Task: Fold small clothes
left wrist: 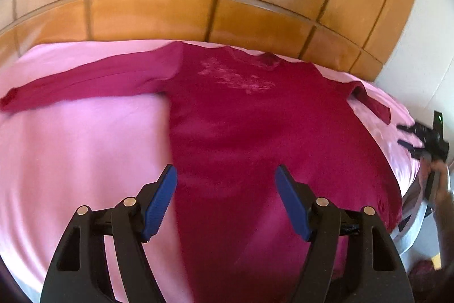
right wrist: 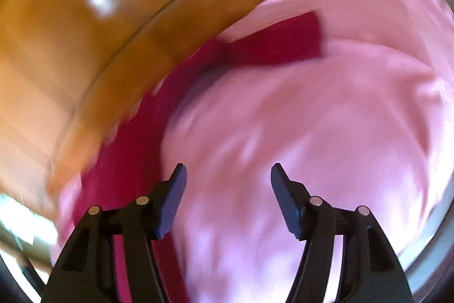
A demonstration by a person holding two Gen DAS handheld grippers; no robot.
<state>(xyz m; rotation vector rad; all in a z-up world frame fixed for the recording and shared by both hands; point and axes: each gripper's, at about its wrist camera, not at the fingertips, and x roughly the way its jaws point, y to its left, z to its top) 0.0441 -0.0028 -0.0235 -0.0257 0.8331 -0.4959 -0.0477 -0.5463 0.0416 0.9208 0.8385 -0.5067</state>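
A dark red long-sleeved shirt [left wrist: 255, 127] lies spread flat on a pink bedsheet [left wrist: 79, 146], neck toward the wooden headboard, with a pale print on the chest. Its left sleeve [left wrist: 93, 81] stretches out straight; the right sleeve [left wrist: 371, 101] is short in view. My left gripper [left wrist: 225, 175] hovers open above the shirt's lower body, nothing between its blue pads. The right gripper [left wrist: 408, 137] shows at the far right edge, beyond the right sleeve. In the blurred right wrist view, my right gripper [right wrist: 228, 172] stands open over bare sheet [right wrist: 312, 132], with the sleeve [right wrist: 283, 41] ahead.
A glossy wooden headboard [left wrist: 198, 10] runs along the far side of the bed. A white wall [left wrist: 420, 53] stands at the right. The bed's right edge [left wrist: 411, 220] drops off near the shirt's hem, where a hand holds the right gripper.
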